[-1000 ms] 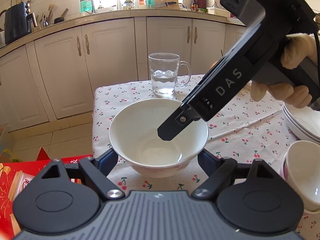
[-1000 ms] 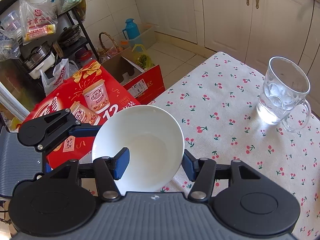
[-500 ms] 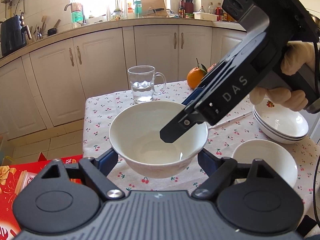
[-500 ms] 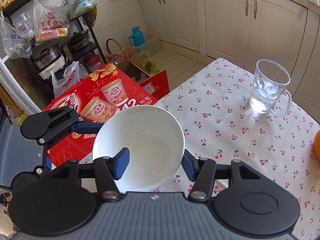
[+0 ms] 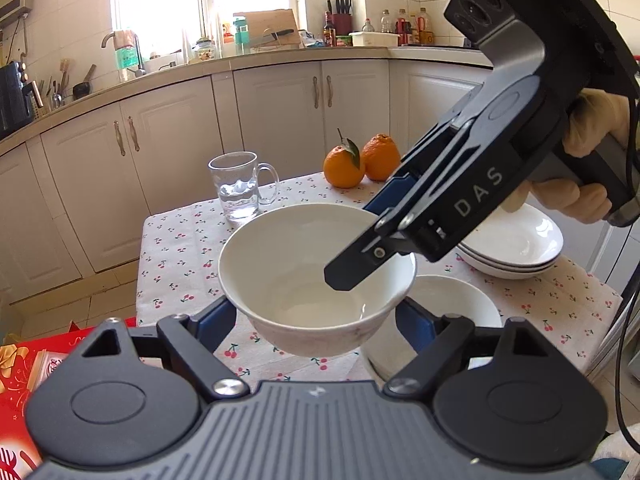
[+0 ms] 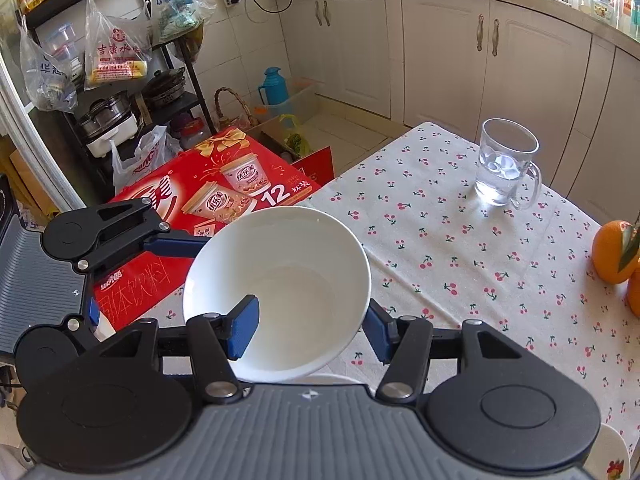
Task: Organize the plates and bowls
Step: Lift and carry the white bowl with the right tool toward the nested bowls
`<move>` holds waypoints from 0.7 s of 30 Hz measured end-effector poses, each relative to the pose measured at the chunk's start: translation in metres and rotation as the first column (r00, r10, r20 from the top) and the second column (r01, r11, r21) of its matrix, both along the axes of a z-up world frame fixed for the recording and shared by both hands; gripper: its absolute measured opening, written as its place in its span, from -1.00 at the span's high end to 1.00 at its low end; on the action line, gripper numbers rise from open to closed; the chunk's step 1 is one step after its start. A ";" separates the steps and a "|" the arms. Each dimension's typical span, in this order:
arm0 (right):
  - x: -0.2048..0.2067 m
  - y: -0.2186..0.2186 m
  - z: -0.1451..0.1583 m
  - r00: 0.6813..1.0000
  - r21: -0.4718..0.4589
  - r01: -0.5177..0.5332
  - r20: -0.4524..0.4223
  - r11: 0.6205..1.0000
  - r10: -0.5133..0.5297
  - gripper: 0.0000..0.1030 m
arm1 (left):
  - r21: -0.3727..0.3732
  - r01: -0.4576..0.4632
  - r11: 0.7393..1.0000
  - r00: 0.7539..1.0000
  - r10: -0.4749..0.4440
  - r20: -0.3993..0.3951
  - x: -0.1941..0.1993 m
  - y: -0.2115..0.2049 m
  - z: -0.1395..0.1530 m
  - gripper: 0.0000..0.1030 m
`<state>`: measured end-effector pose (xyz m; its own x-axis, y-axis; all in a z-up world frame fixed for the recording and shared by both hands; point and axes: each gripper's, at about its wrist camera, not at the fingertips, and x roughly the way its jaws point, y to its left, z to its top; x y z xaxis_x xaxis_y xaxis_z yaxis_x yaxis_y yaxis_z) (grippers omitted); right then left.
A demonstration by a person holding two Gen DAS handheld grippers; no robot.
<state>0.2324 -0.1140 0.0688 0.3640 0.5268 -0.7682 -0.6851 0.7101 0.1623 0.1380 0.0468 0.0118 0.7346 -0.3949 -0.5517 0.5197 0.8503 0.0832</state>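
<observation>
Above the cherry-print counter (image 5: 180, 240), a white bowl (image 5: 312, 276) hangs in the air, carried by both tools at once. The left tool (image 5: 316, 320) cradles it from below, its blue fingers (image 5: 216, 320) pressed against the bowl's outer wall on either side, clenched on it. The right tool (image 6: 308, 320) grips the bowl's rim, one blue pad (image 6: 242, 328) inside the bowl and the other outside the wall; in the left wrist view its dark finger reaches down into the bowl from the right.

Just beneath and to the right of the lifted bowl, a second white bowl (image 5: 452, 300) sits on the counter. Behind that one stands a stack of white plates (image 5: 516, 248). Farther back, a glass mug (image 5: 240, 186) holding a little water stands near the counter's far edge, and two oranges (image 5: 360, 162) rest side by side, touching. A red gift box (image 6: 200, 208) lies on the floor beside the counter.
</observation>
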 end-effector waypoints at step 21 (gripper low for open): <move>-0.048 -0.061 -0.020 0.995 0.012 0.097 -0.017 0.995 -0.096 -0.24 | 0.000 0.090 0.996 0.994 -0.090 -0.055 -0.024 -0.047 -0.019 -0.68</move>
